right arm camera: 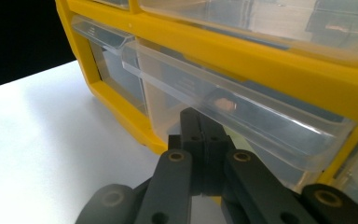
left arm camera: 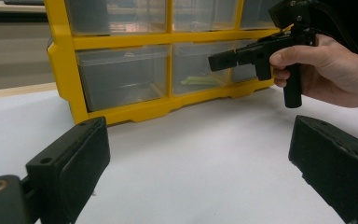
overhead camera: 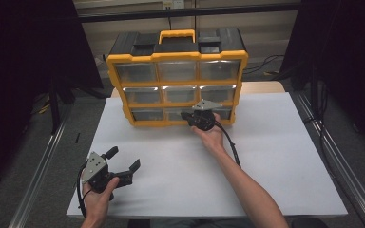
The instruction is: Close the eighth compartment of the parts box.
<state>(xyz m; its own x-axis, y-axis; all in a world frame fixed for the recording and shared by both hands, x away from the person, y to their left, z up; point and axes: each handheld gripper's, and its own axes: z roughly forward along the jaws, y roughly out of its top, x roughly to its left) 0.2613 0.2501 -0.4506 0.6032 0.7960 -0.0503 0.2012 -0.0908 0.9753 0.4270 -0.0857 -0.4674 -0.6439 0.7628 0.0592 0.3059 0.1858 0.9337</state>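
A yellow organizer (overhead camera: 176, 56) with clear plastic drawers stands at the back of the white table (overhead camera: 266, 156). My right gripper (overhead camera: 185, 115) is shut and points left at the bottom row, in front of the middle drawer (overhead camera: 171, 114). In the right gripper view its closed tips (right arm camera: 200, 122) sit just under that drawer's clear handle lip (right arm camera: 205, 88), with nothing between them. My left gripper (overhead camera: 123, 158) is held near the table's front left, open and empty. Its view looks between its jaws (left arm camera: 198, 135) at the organizer (left arm camera: 121, 112) and at the right gripper (left arm camera: 214, 60).
The organizer has a yellow carry handle (overhead camera: 177, 34) on its black lid. A pale yellow-green item (left arm camera: 198, 80) lies inside the bottom middle drawer. Dark curtains hang on both sides, and metal rails (overhead camera: 43, 156) run along the table's edges. Cables lie on the floor at the right (overhead camera: 266, 64).
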